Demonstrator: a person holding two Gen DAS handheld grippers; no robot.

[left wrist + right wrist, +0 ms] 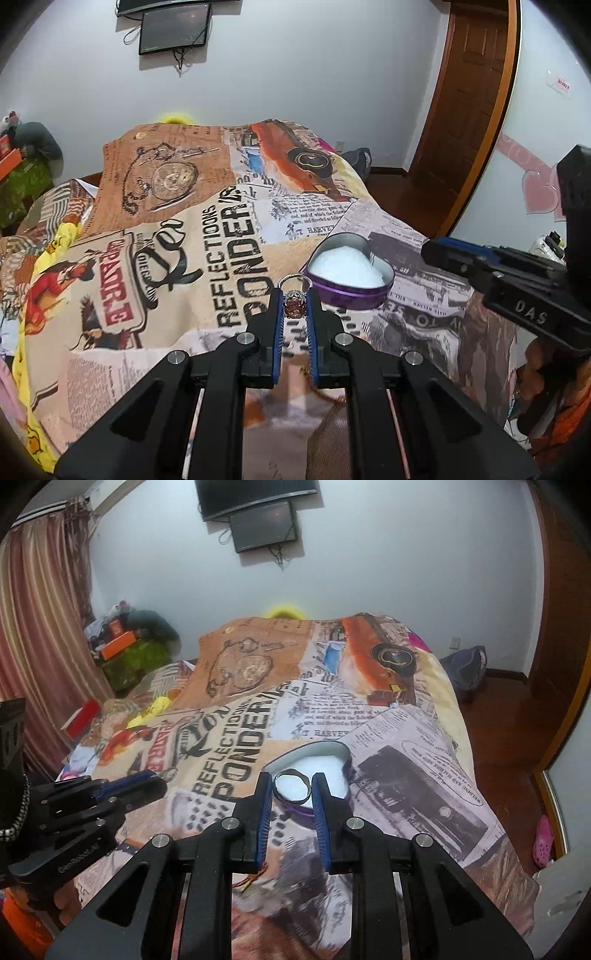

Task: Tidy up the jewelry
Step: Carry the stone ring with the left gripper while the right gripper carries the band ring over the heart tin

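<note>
My left gripper [295,299] is shut on a silver ring with an amber stone [294,304], held above the bed just left of a purple heart-shaped tin [351,291] with white padding inside. My right gripper [291,784] is shut on a plain silver band ring [291,785], held just in front of the same tin [343,771]. The right gripper also shows at the right of the left wrist view [430,251]. The left gripper shows at the left of the right wrist view [157,781].
The tin sits on a bed covered by a newspaper-print blanket [184,258]. A thin orange cord [251,880] lies on the blanket below the right gripper. A wooden door [465,92] stands at the right, a dark screen [173,27] on the far wall.
</note>
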